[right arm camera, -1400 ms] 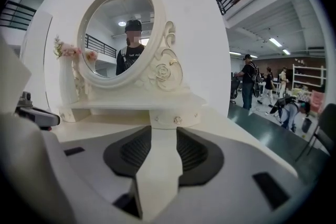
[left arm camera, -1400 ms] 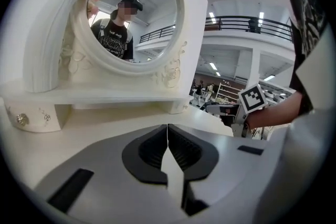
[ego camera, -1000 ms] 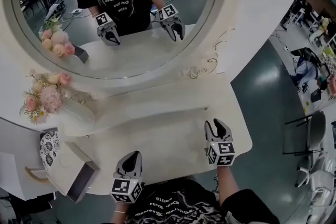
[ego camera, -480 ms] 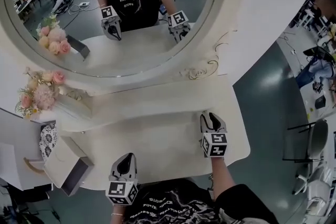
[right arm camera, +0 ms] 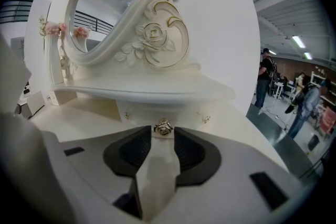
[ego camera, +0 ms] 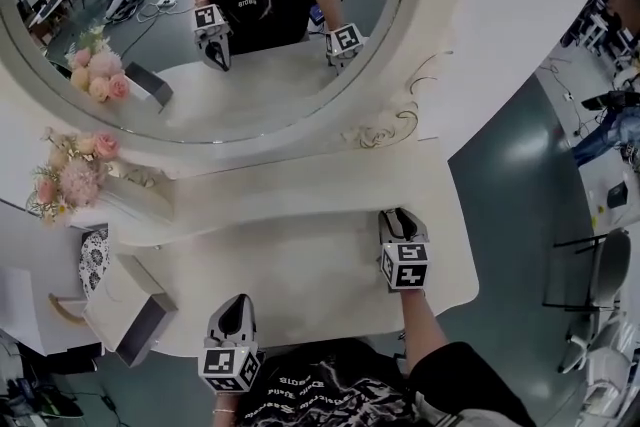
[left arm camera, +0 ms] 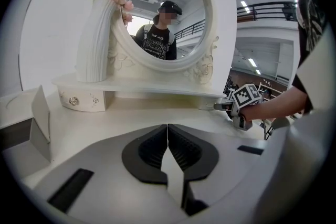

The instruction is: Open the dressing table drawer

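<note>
A small cream drawer (right arm camera: 157,112) sits under the right end of the dressing table's shelf (ego camera: 300,190). Its metal knob (right arm camera: 163,127) lies right at the gap between the tips of my right gripper (right arm camera: 163,132). The jaws stand partly apart, and I do not see the pads pressing on the knob. In the head view the right gripper (ego camera: 401,216) points at the shelf's underside. The left gripper view shows it (left arm camera: 224,106) from the side. My left gripper (left arm camera: 167,128) is shut with nothing in it, hovering over the tabletop's front edge (ego camera: 232,308).
A round mirror (ego camera: 200,25) stands behind the shelf. A white vase of pink flowers (ego camera: 70,180) stands at the shelf's left end, above another small drawer (left arm camera: 81,100). An open box (ego camera: 135,315) hangs off the table's left side. People (right arm camera: 265,78) and chairs (ego camera: 600,265) are on the right.
My right gripper has moved forward and down toward the drawer under the shelf. The left gripper has stayed near the table's front edge.
</note>
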